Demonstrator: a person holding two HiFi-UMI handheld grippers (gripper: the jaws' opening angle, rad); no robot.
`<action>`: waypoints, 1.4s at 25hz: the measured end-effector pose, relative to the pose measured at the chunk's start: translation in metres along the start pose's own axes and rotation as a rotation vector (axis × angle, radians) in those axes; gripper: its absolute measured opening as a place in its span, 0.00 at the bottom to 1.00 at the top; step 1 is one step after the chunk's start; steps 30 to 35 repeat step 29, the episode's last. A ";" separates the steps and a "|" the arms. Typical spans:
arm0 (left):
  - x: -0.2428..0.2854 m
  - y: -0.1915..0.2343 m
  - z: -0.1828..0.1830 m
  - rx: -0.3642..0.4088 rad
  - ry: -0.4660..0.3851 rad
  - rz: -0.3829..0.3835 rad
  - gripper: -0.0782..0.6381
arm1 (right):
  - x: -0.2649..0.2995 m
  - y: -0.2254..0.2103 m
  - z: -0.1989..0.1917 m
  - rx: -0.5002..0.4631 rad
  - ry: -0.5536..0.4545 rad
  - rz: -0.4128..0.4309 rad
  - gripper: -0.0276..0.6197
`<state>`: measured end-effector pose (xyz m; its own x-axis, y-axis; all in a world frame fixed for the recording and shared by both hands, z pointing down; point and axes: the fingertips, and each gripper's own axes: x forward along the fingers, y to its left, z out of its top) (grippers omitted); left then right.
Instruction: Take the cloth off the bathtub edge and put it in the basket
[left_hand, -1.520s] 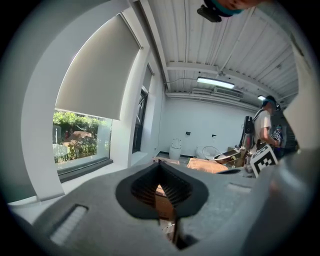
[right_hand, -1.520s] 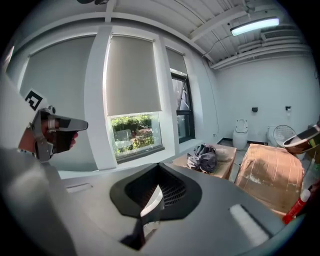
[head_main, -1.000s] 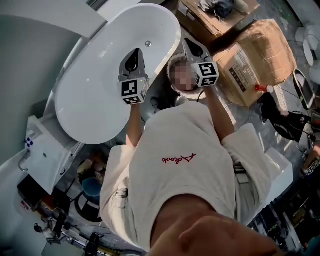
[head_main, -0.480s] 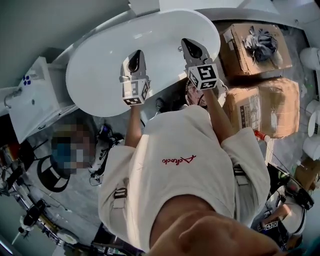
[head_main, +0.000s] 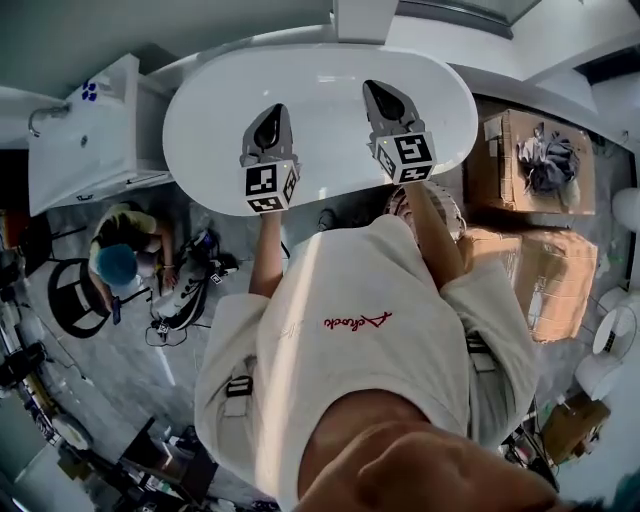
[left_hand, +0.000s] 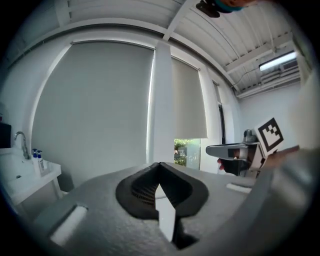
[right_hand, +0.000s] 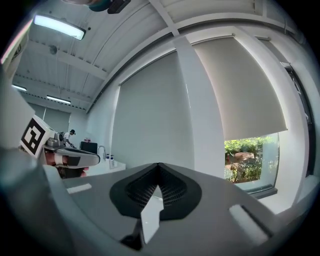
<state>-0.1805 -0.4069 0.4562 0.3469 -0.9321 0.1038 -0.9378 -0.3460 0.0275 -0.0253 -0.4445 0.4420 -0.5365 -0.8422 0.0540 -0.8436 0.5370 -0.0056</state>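
Both your grippers are closed tight with nothing in them. Your left gripper (head_main: 270, 115) and right gripper (head_main: 380, 95) are over the white bathtub (head_main: 320, 80). Only your head view shows the tub and a grey cloth (head_main: 548, 160) lying on a cardboard box (head_main: 503, 140) beside it. The gripper views show just window blinds (left_hand: 95, 100).

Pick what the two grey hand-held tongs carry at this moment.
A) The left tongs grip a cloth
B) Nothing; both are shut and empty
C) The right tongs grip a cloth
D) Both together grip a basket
B: in their own views the left tongs and the right tongs each show jaws pressed together with nothing between them. The head view shows both held above the white oval bathtub.
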 end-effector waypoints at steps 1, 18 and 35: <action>-0.001 0.003 0.001 0.001 -0.003 0.007 0.11 | 0.003 0.002 0.001 -0.001 -0.002 0.006 0.05; 0.010 -0.008 0.003 0.003 -0.012 -0.026 0.11 | 0.000 -0.005 -0.008 0.000 0.013 -0.027 0.05; 0.012 -0.012 0.000 -0.003 -0.007 -0.041 0.11 | -0.002 -0.007 -0.008 -0.003 0.020 -0.038 0.05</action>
